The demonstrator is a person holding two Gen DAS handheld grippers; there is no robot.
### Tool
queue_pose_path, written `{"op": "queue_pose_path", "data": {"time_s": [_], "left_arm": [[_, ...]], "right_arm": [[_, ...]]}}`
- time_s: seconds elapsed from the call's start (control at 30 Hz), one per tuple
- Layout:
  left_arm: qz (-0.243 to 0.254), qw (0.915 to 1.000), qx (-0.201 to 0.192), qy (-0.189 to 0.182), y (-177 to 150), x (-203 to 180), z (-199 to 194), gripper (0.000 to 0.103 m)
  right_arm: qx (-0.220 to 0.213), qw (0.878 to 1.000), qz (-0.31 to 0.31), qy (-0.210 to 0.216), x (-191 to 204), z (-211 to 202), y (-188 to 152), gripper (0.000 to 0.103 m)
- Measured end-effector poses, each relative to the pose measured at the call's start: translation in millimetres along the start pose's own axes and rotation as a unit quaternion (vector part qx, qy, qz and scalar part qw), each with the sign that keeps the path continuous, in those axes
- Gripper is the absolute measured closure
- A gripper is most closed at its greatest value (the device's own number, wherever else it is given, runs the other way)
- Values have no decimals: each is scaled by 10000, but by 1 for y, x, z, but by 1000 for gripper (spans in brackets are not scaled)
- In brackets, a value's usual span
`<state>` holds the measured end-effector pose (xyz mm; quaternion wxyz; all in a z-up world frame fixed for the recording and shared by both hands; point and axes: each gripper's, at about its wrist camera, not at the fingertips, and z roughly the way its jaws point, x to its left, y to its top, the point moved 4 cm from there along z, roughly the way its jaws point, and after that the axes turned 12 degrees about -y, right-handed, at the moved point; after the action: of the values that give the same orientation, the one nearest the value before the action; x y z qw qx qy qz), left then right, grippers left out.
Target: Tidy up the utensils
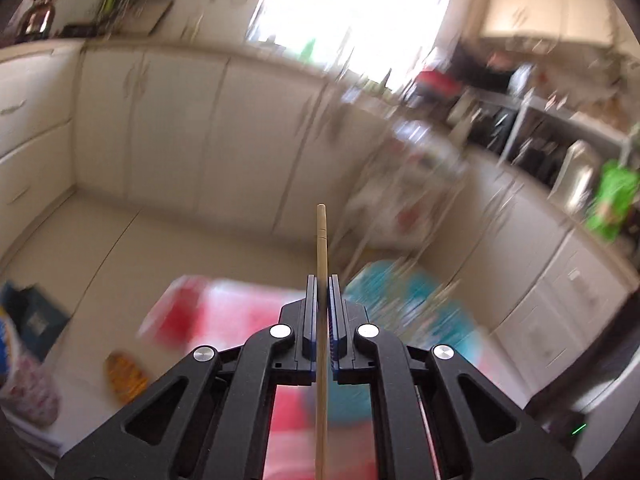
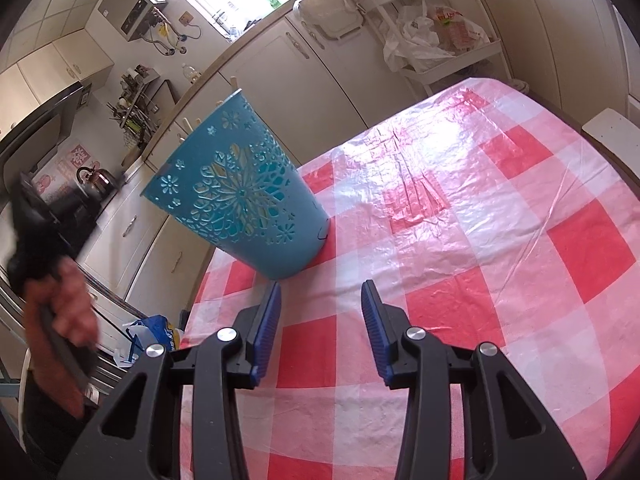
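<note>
1. Left gripper [image 1: 321,280]: lower centre of the left wrist view; black arms, blue pads pressed together on a single wooden chopstick [image 1: 321,248]
2. Chopstick: pale wood, running up the middle of the frame from the bottom edge, passing between the pads, blunt end standing free above them against the cream cabinets [image 1: 180,128]
3. Surroundings, left wrist view: heavily motion-blurred; a smear of turquoise just right of the pads and red and white below them; kettle [image 1: 40,12] at upper left; bright window [image 1: 352,4] at top centre
4. Right gripper [image 2: 321,292]: lower centre of the right wrist view; fingers spread wide apart, nothing between them, blue ribbed pads [image 2: 268,328] facing each other above the tablecloth
5. Utensil holder [image 2: 236,184]: turquoise plastic cup with snowflake cut-outs, standing on the table at centre left of the frame, just beyond the left pad; pale stick ends [image 2: 188,124] show above its rim
6. Tablecloth [image 2: 500,220]: red and white check, glossy and creased, filling the right and lower frame
7. Left hand [image 2: 64,304]: left edge of the right wrist view, blurred, wrapped round a black handle
8. Trolley [image 2: 432,20]: white, upper right, carrying plastic bags
</note>
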<state>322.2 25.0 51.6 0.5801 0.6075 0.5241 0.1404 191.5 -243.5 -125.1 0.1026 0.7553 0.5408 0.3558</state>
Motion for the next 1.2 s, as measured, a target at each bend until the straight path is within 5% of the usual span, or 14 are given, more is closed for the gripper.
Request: {"op": "queue_pose_path", "data": {"time_s": [0.13,0.27,0.47,0.77,0.83,0.9,0.97,1.03,1.2], "left_arm": [[66,9947,-854,-563,34,-42,12,98],[397,9899,-1356,-148,46,-60,46,98],[482,9963,-607,369,28,-54,93,98],[363,9978,188,521,-8,-49,59,96],[365,9973,291,561,-15,-58,38,87],[424,9960,370,701,-21,-71,11,55],[484,9943,346,887,-23,-83,-15,41],[597,9920,333,1060,-28,-97,-43,37],[761,9854,237,1506,-44,-124,-108,22]], "right_arm": [[33,10000,26,69,2,0,-5,62],[42,9999,37,109,1,0,-7,60],[119,9997,189,47,-16,5,-12,59],[17,9997,226,49,-14,-17,-9,57],[-158,9997,151,64,-5,-36,-4,53],[-381,9993,8,45,6,-58,1,49],[-601,9980,-181,-7,21,-81,7,39],[-790,9962,-338,-117,36,-105,13,28],[-1407,9866,-780,-282,69,-173,17,18]]}}
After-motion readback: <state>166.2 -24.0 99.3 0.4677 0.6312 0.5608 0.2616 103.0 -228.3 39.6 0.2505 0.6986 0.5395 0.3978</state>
